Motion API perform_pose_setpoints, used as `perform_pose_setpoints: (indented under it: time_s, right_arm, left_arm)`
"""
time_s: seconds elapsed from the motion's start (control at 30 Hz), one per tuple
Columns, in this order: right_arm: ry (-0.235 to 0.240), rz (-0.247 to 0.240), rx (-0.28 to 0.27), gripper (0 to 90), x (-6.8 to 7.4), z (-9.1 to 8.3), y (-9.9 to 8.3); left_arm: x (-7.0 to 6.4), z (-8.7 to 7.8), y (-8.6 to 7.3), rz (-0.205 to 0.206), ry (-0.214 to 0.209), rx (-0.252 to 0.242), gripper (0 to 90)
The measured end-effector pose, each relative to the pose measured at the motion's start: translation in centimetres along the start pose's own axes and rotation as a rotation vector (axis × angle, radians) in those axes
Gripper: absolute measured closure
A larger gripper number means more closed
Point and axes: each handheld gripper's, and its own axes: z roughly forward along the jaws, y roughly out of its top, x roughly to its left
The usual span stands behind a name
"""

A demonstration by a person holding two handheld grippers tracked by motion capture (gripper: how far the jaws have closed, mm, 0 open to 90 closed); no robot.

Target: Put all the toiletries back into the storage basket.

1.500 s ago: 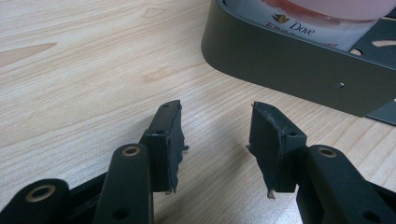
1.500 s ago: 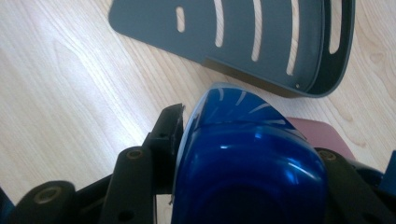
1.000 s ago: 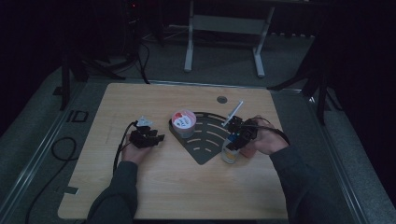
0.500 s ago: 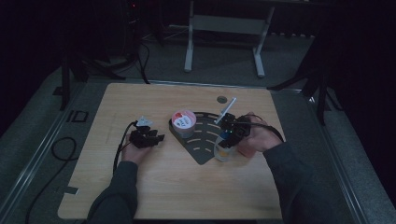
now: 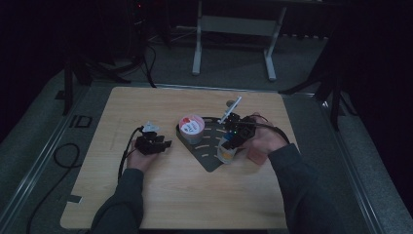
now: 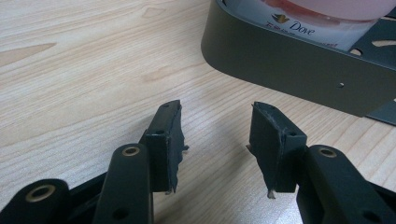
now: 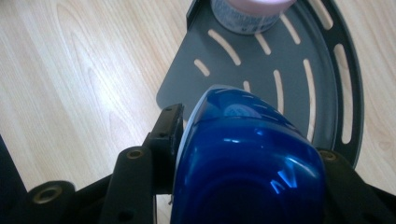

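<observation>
**Blue-capped bottle clamped over the slotted tray**

Your right gripper [image 5: 233, 139] grips a blue-capped bottle [image 7: 247, 163], its jaws pressed against the cap's two sides. From above, you see the bottle [image 5: 227, 152] as a small pale body under the gripper, at the near right part of the dark tray [image 5: 207, 146]. The right gripper view adds what the high view cannot resolve: the cap is glossy blue, and beyond it lie the tray's [image 7: 285, 100] pale slots and raised rim. It cannot tell you whether the bottle's base touches the tray.

Your left gripper [image 5: 163, 145] rests on the wooden table [image 5: 146, 195], released, with bare wood between its jaws. In the left gripper view the gripper [image 6: 215, 137] points at the tray's outer wall [image 6: 289, 65], near it but apart. That view also shows printing on the pink-lidded jar [image 6: 322, 21], which the high view shows as a pink-topped round jar [image 5: 191, 127] standing in the tray's left corner. The right gripper view shows the jar [image 7: 250, 14] at the tray's far end, well apart from the bottle.
</observation>
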Motion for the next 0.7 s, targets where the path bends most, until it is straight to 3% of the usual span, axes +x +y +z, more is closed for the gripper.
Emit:
perform_pose_setpoints:
  time_s: [0.7]
  right_arm:
    - [-0.034,0.022,-0.021,54.4,-1.3,0.1,2.2]
  left_arm:
    - [0.0,0.0,0.0,-0.001,-0.001,0.0,53.6]
